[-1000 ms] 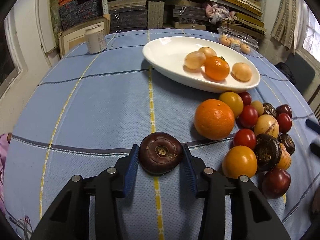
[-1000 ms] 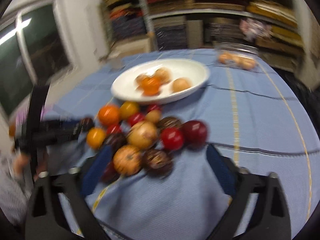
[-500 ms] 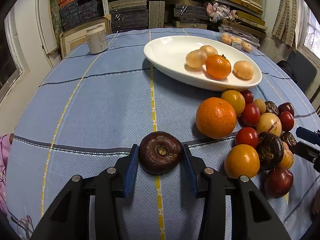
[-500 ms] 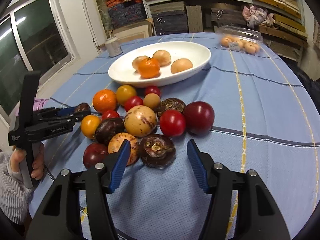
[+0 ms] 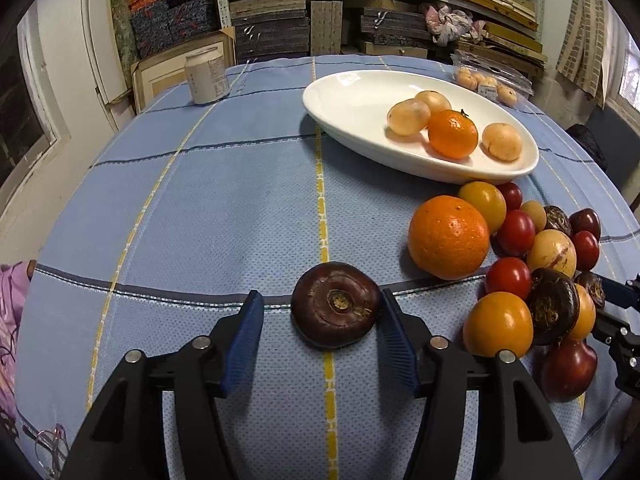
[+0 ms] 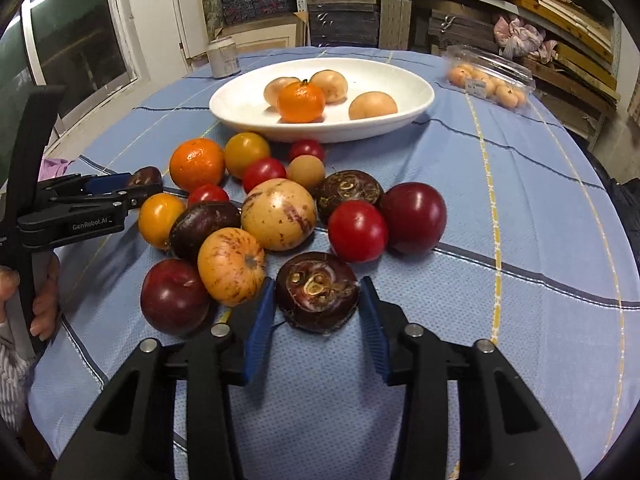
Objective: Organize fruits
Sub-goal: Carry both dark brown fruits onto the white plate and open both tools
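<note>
A dark brown water chestnut (image 5: 335, 310) lies on the blue checked cloth between the pads of my left gripper (image 5: 320, 300). Its jaws are opening: the left pad stands clear of the fruit and the right pad sits at its edge. A second dark water chestnut (image 6: 317, 291) lies at the near edge of the fruit pile between the pads of my right gripper (image 6: 317, 284), whose jaws are closing and meet its sides. The white oval dish (image 5: 348, 96) holds a mandarin (image 5: 453, 134) and three pale round fruits. The pile has an orange (image 5: 449, 237), tomatoes, plums and more chestnuts.
A tin can (image 5: 206, 76) stands at the cloth's far left. A clear plastic box of small fruits (image 6: 490, 80) sits far right. Shelves of stacked boards lie behind the table. A hand (image 6: 42, 308) holds the left gripper at the left edge of the right wrist view.
My left gripper's pads have spread apart off the water chestnut, which stays on the cloth. My right gripper has dropped toward the pile and its pads have drawn in around the near chestnut.
</note>
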`<state>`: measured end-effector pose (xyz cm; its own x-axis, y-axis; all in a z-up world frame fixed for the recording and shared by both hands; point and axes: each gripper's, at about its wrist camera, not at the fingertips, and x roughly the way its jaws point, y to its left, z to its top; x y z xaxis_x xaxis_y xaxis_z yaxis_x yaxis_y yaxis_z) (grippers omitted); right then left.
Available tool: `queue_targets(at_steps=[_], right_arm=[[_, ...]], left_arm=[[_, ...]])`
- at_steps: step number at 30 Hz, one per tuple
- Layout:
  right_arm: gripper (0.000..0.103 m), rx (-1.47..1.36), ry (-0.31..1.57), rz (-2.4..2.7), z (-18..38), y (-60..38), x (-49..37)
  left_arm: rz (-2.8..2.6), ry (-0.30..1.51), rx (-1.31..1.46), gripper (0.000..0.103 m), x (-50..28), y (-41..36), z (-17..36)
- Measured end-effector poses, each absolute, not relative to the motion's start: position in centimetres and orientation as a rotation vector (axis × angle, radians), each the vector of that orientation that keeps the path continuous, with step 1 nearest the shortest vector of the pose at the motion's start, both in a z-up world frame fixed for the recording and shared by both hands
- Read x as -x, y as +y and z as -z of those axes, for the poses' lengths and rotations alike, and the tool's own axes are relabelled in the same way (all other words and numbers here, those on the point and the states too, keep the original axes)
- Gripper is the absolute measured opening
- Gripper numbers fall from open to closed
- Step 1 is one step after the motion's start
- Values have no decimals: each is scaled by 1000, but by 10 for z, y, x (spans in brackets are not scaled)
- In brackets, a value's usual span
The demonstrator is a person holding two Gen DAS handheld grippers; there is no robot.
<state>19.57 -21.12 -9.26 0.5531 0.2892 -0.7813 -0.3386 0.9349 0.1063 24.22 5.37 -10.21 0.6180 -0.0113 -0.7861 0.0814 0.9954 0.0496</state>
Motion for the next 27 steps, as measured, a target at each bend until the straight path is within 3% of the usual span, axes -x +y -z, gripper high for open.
queue_targets(at_steps=[4,6,20,27], right_arm=[[42,59,913,-373,93,-210,-196],[42,51,914,-376,93,-211,-196],[42,-80,887,-416,83,-230,-198],[42,-160,723,-421,3,-252,-212]], left_arm=[[69,901,-83,57,-242,55,102],[101,893,-90,44,-241,52,101],[68,800,-76,44,-232,54,79],[75,709,-55,44,-264,51,15]])
